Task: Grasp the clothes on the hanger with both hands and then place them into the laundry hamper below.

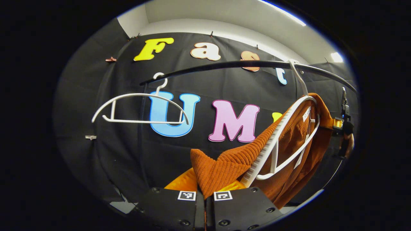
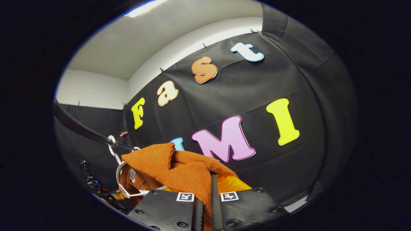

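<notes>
Both grippers are clamped on the orange sweater point(image 1: 224, 166): the left gripper point(image 1: 205, 196) and right gripper point(image 2: 207, 200) pinch its knit. The grasp looks done, so next it must slide off the white hanger point(image 1: 282, 134) on the rail point(image 1: 244, 65), then go down to the hamper

Hangs from the rail point(image 1: 224, 65), right of a bare hanger point(image 1: 138, 107): a second hanger point(image 1: 282, 141), tilted, sweater point(image 1: 231, 165) draped over it. Pinched at opposite ends between left gripper point(image 1: 205, 196) and right gripper point(image 2: 207, 197).

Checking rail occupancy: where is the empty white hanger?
In the left gripper view, the empty hanger hangs at the left end of the black rail, apart from the orange sweater.
</notes>
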The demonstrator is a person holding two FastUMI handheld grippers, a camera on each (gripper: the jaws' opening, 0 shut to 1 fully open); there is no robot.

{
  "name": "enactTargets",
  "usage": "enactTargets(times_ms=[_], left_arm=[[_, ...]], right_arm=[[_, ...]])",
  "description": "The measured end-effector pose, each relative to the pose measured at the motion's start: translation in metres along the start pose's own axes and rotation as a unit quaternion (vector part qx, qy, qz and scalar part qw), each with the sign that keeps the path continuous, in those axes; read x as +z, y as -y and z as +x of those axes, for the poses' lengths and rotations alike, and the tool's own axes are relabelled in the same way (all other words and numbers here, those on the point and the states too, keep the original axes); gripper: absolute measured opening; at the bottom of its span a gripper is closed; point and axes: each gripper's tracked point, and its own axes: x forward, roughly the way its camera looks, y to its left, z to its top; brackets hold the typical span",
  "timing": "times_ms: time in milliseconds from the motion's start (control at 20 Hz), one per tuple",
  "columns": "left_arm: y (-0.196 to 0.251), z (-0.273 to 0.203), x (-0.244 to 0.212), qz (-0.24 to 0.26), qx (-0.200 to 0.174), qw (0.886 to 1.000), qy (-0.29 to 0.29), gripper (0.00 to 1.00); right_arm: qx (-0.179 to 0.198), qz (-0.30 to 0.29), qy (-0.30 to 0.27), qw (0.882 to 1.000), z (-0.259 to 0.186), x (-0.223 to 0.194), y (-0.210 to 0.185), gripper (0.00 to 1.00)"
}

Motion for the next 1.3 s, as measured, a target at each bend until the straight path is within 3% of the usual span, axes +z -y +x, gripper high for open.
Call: enactTargets(times_ms=[50,100,150,200,300,400,450,500,600,750,850,1000,1100,1150,1200,1300], left_arm=[[-0.001,-0.003,-0.002,-0.003,0.013,1.000,-0.004,0.06],[-0.002,-0.004,-0.001,-0.008,0.021,1.000,-0.003,0.06],[-0.003,-0.001,0.001,-0.024,0.019,1.000,0.000,0.06],[-0.004,0.002,0.001,-0.050,0.013,0.999,-0.001,0.06],[-0.007,0.009,0.017,-0.077,0.001,0.997,0.008,0.06],[-0.012,0.019,0.052,-0.033,-0.004,0.999,0.034,0.05],[-0.017,0.026,0.072,0.004,-0.008,0.999,0.047,0.06],[-0.023,0.035,0.092,0.033,-0.012,0.998,0.054,0.06],[-0.039,0.054,0.129,0.051,-0.017,0.996,0.070,0.06],[-0.055,0.074,0.168,0.062,0.012,0.993,0.101,0.06],[-0.056,0.083,0.173,0.065,0.028,0.992,0.107,0.05],[-0.062,0.086,0.165,0.054,0.036,0.993,0.097,0.06],[-0.057,0.085,0.160,0.040,0.019,0.995,0.092,0.06],[-0.052,0.085,0.159,0.036,0.013,0.995,0.091,0.06],[-0.051,0.084,0.158,0.042,0.017,0.995,0.091,0.06],[-0.049,0.082,0.151,0.057,0.020,0.994,0.087,0.05]], right_arm=[[0.005,0.000,0.004,1.000,0.002,0.003,-0.005,0.11],[0.002,-0.017,0.008,1.000,0.004,0.007,-0.006,0.15],[0.004,-0.044,0.003,0.999,0.007,0.010,-0.009,0.10],[0.006,-0.072,-0.003,0.997,0.007,0.010,-0.010,0.15],[0.001,-0.100,-0.016,0.995,0.007,0.012,-0.005,0.15],[0.004,-0.076,-0.004,0.997,0.003,0.019,-0.004,0.15],[0.007,-0.065,0.003,0.998,0.002,0.022,-0.005,0.19],[0.010,-0.064,0.003,0.998,0.002,0.019,-0.006,0.10],[0.002,-0.099,-0.004,0.995,0.002,0.008,-0.007,0.15],[-0.007,-0.202,-0.079,0.976,0.000,-0.042,-0.012,0.14],[0.038,-0.205,-0.135,0.969,-0.009,-0.078,-0.032,0.15],[0.089,-0.111,-0.060,0.988,-0.018,-0.036,-0.057,0.15],[0.130,-0.061,0.026,0.989,-0.027,0.015,-0.076,0.12],[0.143,-0.050,0.046,0.987,-0.026,0.028,-0.081,0.15],[0.143,-0.051,0.054,0.987,-0.019,0.030,-0.077,0.14],[0.105,-0.058,0.055,0.991,0.004,0.034,-0.047,0.15]])
